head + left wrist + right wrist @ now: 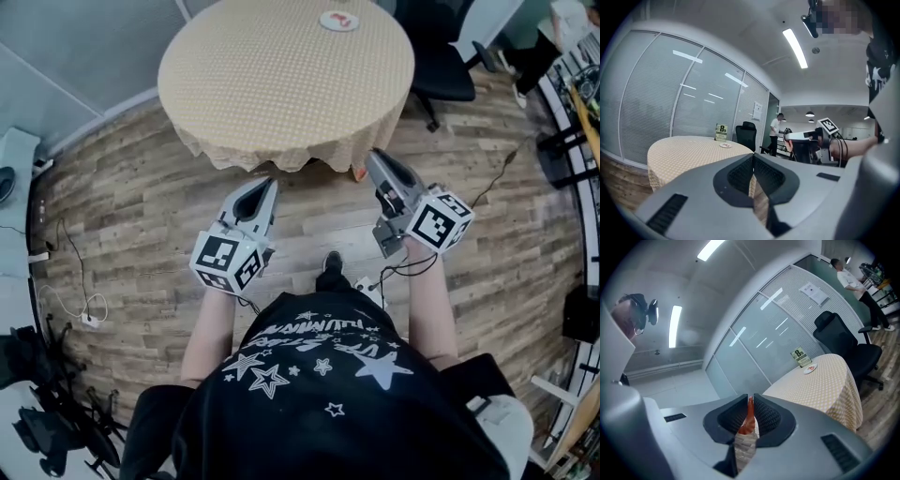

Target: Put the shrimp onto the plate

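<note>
- The shrimp [749, 418] shows as a thin orange-red strip. It stands on edge between the ribbed black pads of the right tool [750, 398].
- The right tool's jaws are pinched in on the shrimp from both sides, with a narrow slit open below it.
- The plate [810, 368] is small and white with a reddish mark in its middle. It lies well ahead of the right tool and off to its right, on the far part of the round surface [820, 390], which is covered in a yellow checked cloth.
- A green-and-white card [800, 356] stands just beyond the plate as seen from that tool.
- The left tool [753, 158] has its jaws pressed together with nothing between them. The plate sits far ahead of it, slightly to its left.
- In the head view both tools hang over the wooden floor [141, 216], beside the near edge of the surface and not above it.
- Only a sliver of the shrimp shows, because the pads cover the rest of its body. In the head view it is a mere orange speck at the tool's tip.
- The mark on the plate is too small to make out.
</note>
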Available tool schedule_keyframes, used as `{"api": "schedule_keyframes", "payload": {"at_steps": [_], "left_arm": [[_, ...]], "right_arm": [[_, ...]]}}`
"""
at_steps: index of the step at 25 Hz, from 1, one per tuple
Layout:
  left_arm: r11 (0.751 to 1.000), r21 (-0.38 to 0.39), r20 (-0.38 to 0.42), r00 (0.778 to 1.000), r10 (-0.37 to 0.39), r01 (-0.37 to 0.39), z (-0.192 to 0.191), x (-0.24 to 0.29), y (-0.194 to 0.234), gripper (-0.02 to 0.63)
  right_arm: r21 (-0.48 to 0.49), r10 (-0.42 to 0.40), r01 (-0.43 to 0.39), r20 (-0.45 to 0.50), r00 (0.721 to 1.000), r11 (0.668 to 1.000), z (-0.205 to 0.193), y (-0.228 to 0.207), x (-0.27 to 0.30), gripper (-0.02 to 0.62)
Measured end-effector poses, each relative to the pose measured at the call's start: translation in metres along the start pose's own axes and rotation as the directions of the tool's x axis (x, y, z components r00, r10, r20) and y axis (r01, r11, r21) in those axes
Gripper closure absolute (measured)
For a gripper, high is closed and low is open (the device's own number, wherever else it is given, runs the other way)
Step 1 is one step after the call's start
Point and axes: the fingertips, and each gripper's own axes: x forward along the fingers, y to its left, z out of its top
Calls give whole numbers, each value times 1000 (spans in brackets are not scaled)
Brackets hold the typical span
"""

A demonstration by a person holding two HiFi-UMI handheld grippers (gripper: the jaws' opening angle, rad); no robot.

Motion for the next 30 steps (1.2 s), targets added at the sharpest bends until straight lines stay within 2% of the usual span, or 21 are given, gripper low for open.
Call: {"api": "schedule_keyframes", "payload": {"at_steps": [9,13,16,22,25,28,30], "left_arm": [[998,10,-42,998,57,-56,0,59,-6,604],[996,-1,-12,996,94,-94,9,79,-6,604],[993,12,11,993,119,-119,19,86,-5,604],[988,28,10,988,154,-154,21,75,0,604],[986,2,-7,986,165,-165,13,76,15,604],[988,-20,-21,988,150,-150,7,90,29,604],[992,-8,-22,992,123,-123,10,105,35,604]], "right_arm": [[35,23,-22,-9,1000,999,35,-65,2,540],[35,52,-51,-23,998,998,42,-85,0,540],[57,41,-40,-13,999,998,47,-99,-1,540],[86,59,-56,-26,998,995,43,-104,11,540],[80,64,-60,-44,997,995,39,-99,24,540],[69,49,-45,-49,998,997,39,-102,32,540],[72,21,-19,-33,999,997,45,-109,36,540]]}}
